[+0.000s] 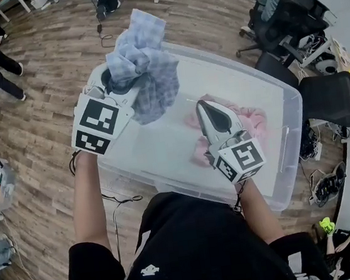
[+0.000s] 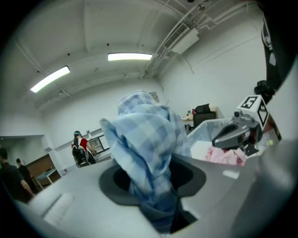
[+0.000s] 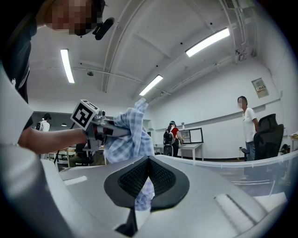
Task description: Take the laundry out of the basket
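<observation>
- Firmly, my left gripper (image 2: pixel 153 182) is clamped on the blue cloth (image 2: pixel 145 139). A thick bunch is wedged between the pads, and the rest spills over the top and down one side.
- That cloth is held up above the left end of the clear basket (image 1: pixel 290 110). As far as the head view shows, it hangs free of the rim.
- I judge it light, soft and limp. It will drape and swing, but a pinch on a bunch this thick should not slip.
- My right gripper (image 1: pixel 200 106) is clenched shut over the basket with nothing I can see in it. Its tips are near the cloth's hanging edge but apart from it.
- Pink laundry (image 1: pixel 256 120) lies crumpled on the basket floor, under and beyond the right gripper.
- It looks just as soft. I would take it by a raised ridge of folds near its middle, since a flat edge on the smooth plastic could slide away from the pads.
</observation>
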### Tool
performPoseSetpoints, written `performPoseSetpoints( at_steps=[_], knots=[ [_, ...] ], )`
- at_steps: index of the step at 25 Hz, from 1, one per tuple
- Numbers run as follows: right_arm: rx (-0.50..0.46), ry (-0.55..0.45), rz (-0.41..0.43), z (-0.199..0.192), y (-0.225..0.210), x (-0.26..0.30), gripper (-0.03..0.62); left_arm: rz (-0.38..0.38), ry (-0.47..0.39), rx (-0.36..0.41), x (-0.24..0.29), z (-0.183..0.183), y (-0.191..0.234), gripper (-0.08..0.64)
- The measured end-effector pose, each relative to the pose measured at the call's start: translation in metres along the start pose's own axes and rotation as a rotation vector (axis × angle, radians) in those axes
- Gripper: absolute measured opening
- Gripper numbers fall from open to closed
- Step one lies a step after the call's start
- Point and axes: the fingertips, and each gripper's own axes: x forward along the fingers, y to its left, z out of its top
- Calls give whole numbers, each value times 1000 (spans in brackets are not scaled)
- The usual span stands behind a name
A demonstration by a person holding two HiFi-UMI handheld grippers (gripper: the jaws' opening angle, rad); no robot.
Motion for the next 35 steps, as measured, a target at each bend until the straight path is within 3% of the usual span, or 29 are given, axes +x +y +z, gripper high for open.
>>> performPoseSetpoints(
  at_steps=[4,8,14,21,26,35],
  knots=[
    [-12,-6,41,-11,-5,-17,0,108,-61,34,-28,33,0,163],
    [-23,6,87,-7,21,9,0,215,-78,47,-70,35,52,163],
    [-40,11,157,2,62,37,0,346,-54,22,-131,10,102,163],
    [-49,22,242,-1,101,59,0,469,7,-24,-190,-33,126,163],
    [-51,30,298,0,130,71,0,506,49,-54,-214,-63,130,164],
    [-66,70,345,-9,151,85,0,478,155,-164,-192,-155,106,167]
  ],
)
